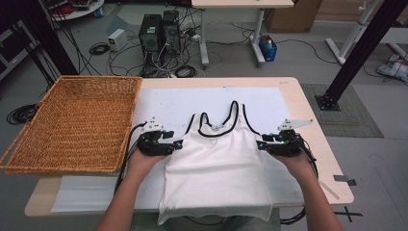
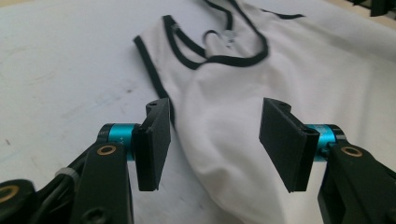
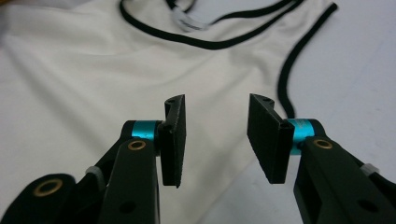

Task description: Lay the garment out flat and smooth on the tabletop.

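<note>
A white tank top with black trim lies flat on the white mat, neck away from me, hem hanging over the table's front edge. My left gripper sits at the top's left armhole edge, jaws apart and nothing pinched. In the left gripper view my left gripper hovers over the tank top near its black-trimmed side. My right gripper is at the right armhole edge. In the right gripper view my right gripper stands open above the tank top without touching it.
A large wicker basket takes up the table's left side, close to my left hand. Beyond the table's far edge the floor holds computer towers, cables and a table leg. A black frame post stands at the right.
</note>
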A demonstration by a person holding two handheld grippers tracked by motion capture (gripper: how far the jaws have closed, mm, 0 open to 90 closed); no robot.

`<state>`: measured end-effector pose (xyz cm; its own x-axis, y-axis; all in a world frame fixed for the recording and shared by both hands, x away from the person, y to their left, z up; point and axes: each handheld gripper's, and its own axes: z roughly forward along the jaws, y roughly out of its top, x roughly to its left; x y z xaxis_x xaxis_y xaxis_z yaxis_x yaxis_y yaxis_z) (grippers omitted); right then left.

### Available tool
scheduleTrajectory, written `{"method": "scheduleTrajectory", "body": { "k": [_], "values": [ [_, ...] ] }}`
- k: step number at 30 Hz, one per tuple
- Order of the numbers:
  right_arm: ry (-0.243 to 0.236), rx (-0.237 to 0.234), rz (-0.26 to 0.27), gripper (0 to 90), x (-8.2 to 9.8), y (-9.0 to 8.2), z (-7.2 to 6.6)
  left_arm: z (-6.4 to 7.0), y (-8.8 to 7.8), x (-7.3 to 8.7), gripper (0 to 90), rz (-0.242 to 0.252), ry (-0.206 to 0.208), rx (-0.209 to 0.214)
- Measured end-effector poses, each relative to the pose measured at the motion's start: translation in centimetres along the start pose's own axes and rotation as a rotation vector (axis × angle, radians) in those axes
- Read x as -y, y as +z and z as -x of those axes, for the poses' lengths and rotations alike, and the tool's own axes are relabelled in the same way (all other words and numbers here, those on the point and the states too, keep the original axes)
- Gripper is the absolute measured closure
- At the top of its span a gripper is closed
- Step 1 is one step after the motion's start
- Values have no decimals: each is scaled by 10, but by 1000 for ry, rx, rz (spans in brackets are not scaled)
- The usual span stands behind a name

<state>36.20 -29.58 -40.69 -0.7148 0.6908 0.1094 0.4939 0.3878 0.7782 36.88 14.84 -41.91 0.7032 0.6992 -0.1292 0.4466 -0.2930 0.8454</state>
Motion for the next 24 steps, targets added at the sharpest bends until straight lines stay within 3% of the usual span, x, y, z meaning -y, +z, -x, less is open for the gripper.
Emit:
{"method": "scheduleTrajectory", "body": {
  "k": [5,7,8,9,10,11,12,13,15,16,17,18,20,22,24],
  "values": [
    [59,62,-71,620,0,31,24,-19,38,-3,435,-113,-18,-62],
    [61,73,-147,695,4,49,29,-19,50,-1,437,-154,-8,-62],
    [52,99,-136,774,3,49,29,-16,54,0,452,-166,15,-81],
    [52,99,-136,774,3,49,29,-16,54,0,481,-166,15,-81],
    [39,94,-138,891,1,49,32,-11,55,-1,583,-163,57,-92],
    [39,94,-138,891,1,49,32,-11,55,-1,728,-163,57,-92],
    [31,136,-135,899,-1,45,40,-9,55,-3,817,-168,75,-87],
    [47,148,-121,900,0,43,44,-8,55,-6,827,-177,115,-116],
    [75,165,-104,900,0,38,51,-9,54,-8,830,-170,124,-123],
    [95,178,-97,900,1,35,55,-12,50,-10,830,-138,112,-140],
    [141,182,-90,900,5,27,64,-15,47,-12,825,-97,81,-126],
    [150,176,-101,900,6,27,65,-15,47,-12,789,-97,81,-126],
    [110,188,-160,890,8,31,58,-20,46,-16,671,-57,68,-145],
    [112,178,-151,828,6,29,53,-26,49,-18,626,-8,41,-149],
    [96,179,-126,761,2,25,44,-32,56,-23,626,4,31,-154]
  ]
}}
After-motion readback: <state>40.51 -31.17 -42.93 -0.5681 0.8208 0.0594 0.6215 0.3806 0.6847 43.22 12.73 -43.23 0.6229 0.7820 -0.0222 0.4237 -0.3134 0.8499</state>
